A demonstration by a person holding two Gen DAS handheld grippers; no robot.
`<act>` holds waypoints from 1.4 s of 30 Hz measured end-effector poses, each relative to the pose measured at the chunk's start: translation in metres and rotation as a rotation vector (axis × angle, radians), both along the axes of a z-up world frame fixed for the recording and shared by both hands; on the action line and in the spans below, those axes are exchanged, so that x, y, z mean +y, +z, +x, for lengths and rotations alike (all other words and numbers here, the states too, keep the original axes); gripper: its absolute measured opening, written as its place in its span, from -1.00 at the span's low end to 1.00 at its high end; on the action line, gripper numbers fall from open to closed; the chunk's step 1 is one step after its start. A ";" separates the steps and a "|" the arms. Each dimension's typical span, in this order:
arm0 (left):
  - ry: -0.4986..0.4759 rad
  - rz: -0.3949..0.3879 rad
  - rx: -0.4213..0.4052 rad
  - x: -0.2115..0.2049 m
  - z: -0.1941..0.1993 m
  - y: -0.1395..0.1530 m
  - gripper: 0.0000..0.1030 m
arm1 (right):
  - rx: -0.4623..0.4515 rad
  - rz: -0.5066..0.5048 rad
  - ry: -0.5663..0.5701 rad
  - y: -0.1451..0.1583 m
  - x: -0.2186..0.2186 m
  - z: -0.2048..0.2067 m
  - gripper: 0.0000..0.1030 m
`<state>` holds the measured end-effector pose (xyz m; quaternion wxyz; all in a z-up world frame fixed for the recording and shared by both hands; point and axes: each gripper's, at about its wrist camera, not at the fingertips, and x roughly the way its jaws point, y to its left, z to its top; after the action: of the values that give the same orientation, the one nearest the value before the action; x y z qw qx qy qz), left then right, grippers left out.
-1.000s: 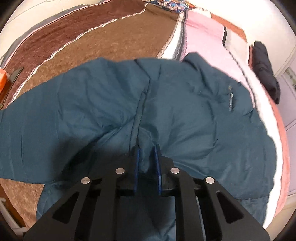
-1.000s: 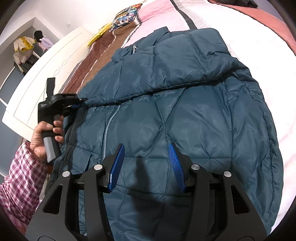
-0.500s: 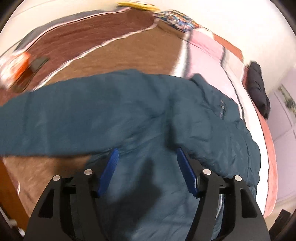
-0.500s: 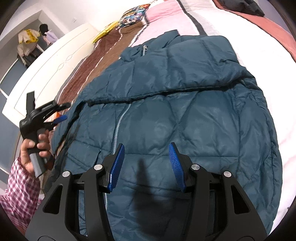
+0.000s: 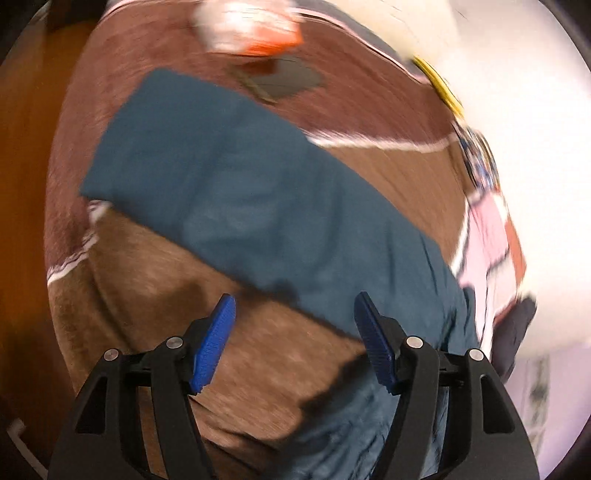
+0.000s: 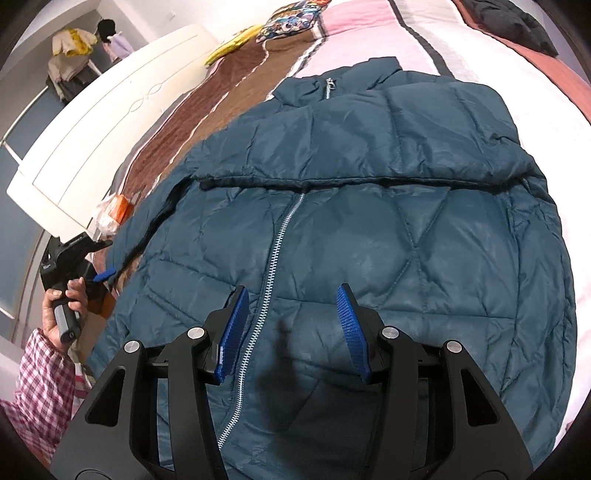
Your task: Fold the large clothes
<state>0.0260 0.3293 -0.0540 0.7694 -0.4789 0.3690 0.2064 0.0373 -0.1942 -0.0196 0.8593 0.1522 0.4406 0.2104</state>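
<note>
Left gripper (image 5: 293, 330): jaws wide apart, nothing between pads, pointing steeply down. Right gripper (image 6: 291, 328): jaws parted, empty, angled down. Left hand (image 6: 61, 308) wraps its handle; checked sleeve (image 6: 40, 373) behind.

A striped bed cover (image 6: 236, 92) in brown, pink and white fills the frame; white headboard (image 6: 92, 147) at left, patterned pillow (image 6: 291, 18) at top, dark garment (image 6: 517, 22) upper right.

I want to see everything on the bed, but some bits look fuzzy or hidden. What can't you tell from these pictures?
- Left wrist view: motion blur smears the orange-and-white thing near the jacket sleeve; unidentifiable.
- Right wrist view: the right gripper covers the teal puffer jacket hem.
- Right wrist view: the black garment is cut off by the edge.
- Right wrist view: the colourful pillow print is too small.
</note>
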 end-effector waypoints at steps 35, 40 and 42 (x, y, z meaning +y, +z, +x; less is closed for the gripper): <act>-0.278 0.446 -0.331 -0.071 0.068 0.170 -0.91 | -0.017 0.047 -0.048 0.001 -0.021 0.010 -0.03; -0.524 0.495 -0.434 -0.160 0.093 0.207 -0.91 | -0.041 0.080 -0.086 0.004 -0.044 0.007 -0.03; -0.635 0.495 -0.464 -0.204 0.105 0.213 -0.91 | -0.049 0.088 -0.102 0.004 -0.053 0.005 -0.03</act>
<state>0.1307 0.1254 0.1590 0.9479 -0.1779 0.2549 -0.0701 0.0426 -0.2475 -0.0151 0.8718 0.2071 0.4016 0.1890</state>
